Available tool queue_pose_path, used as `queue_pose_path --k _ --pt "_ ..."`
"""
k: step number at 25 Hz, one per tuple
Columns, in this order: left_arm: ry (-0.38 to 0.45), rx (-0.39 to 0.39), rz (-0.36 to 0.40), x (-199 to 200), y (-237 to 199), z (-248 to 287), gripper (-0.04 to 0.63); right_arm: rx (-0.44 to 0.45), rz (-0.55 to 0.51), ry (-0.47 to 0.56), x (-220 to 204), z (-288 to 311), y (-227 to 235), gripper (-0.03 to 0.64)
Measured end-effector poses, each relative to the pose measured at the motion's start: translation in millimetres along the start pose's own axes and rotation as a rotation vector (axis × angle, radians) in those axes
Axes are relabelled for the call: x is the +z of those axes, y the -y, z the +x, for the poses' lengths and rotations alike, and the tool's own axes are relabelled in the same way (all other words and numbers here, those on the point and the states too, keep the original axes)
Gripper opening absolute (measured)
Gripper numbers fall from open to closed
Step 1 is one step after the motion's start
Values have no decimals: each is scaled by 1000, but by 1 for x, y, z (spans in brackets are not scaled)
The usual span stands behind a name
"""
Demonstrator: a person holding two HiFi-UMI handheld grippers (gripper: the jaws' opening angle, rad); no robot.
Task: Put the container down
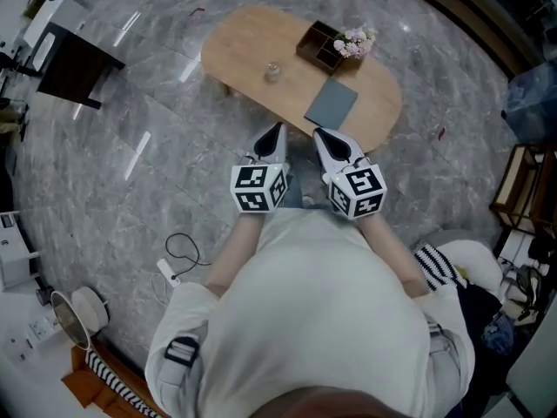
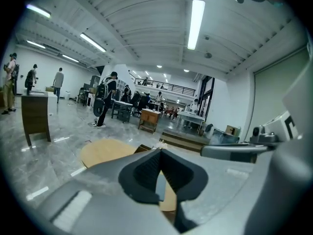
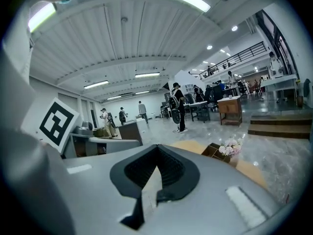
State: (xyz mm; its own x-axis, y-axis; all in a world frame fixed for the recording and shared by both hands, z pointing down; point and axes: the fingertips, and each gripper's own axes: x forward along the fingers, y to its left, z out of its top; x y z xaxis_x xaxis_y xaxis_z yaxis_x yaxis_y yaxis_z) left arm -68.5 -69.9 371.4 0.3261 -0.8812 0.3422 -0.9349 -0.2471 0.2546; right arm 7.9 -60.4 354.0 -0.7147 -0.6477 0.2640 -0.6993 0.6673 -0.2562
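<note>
A small clear glass container point(image 1: 272, 71) stands upright on the oval wooden table point(image 1: 244, 46), left of the table's middle. Nothing holds it. My left gripper point(image 1: 278, 129) and right gripper point(image 1: 318, 134) are side by side near my body, over the floor just short of the table's near edge, pointing at the table. In the left gripper view the left gripper point(image 2: 159, 151) has its tips together with nothing between them. The right gripper point(image 3: 157, 148) is also shut and empty. The container does not show in either gripper view.
On the table are a dark wooden box point(image 1: 318, 45) with pale flowers point(image 1: 355, 42) and a grey mat point(image 1: 332, 103). A dark cabinet point(image 1: 74, 64) stands far left, and a cable with a power strip point(image 1: 174, 264) lies on the floor. People point(image 2: 105, 99) stand far off.
</note>
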Motion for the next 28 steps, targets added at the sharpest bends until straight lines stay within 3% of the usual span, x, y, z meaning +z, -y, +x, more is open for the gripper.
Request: queue_pose_path --k 10,28 --pt "35 3 -19 -1 10 -43 2 26 -18 31 6 -24 -16 -2" --pt "38 -9 -18 0 10 -44 2 8 -29 34 5 -26 -18 -2"
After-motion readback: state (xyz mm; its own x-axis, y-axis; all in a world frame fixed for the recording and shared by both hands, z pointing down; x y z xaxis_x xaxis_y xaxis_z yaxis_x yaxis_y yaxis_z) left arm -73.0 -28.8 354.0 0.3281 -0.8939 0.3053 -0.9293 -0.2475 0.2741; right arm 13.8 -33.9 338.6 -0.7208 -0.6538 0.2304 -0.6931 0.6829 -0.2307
